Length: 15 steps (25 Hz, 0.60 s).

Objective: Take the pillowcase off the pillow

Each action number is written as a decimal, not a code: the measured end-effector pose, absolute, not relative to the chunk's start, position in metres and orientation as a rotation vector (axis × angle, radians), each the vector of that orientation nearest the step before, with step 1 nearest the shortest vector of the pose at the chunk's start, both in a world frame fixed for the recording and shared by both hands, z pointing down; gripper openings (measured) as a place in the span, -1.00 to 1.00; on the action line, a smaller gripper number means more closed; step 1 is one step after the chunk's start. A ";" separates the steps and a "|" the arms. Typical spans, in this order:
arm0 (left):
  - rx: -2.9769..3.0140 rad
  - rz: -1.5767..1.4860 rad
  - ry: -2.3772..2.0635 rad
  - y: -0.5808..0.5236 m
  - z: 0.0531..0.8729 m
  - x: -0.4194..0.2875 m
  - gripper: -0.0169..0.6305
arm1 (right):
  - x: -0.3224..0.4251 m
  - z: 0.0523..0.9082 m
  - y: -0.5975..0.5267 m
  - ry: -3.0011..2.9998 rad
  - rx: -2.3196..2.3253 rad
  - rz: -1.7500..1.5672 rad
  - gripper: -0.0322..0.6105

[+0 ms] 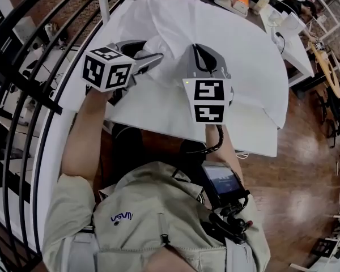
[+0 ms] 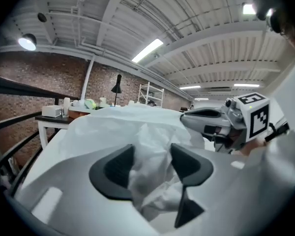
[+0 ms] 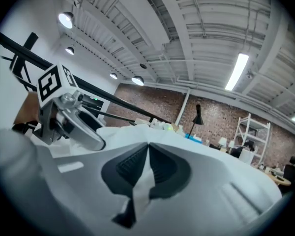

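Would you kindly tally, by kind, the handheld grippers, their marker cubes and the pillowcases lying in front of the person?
Grey two-jaw handheld grippers: 2, the left gripper and the right gripper
Black-and-white marker cubes: 2
White fabric pillowcase: 1
Total: 5

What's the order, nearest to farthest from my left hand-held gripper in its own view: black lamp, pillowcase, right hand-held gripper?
1. pillowcase, bunched between its jaws
2. right hand-held gripper, close on the right
3. black lamp, far back left, by the brick wall
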<state>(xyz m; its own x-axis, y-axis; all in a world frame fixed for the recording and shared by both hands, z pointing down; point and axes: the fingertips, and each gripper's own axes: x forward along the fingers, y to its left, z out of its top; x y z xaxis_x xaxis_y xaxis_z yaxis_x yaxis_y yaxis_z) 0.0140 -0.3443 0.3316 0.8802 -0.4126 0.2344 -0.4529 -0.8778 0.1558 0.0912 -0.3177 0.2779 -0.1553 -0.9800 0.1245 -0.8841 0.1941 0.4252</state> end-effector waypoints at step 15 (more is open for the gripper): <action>2.688 -0.039 -0.637 -0.336 0.319 -0.012 -0.86 | 0.083 0.278 -0.306 -2.146 1.705 -0.370 -0.88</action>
<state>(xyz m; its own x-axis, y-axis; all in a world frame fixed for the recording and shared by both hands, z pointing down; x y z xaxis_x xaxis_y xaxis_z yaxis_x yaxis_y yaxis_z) -0.0125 -0.3360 0.3192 0.8970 -0.4381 0.0588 -0.4276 -0.8263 0.3665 0.0832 -0.3059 0.2779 -0.1967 -0.9724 0.1256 -0.8741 0.2319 0.4267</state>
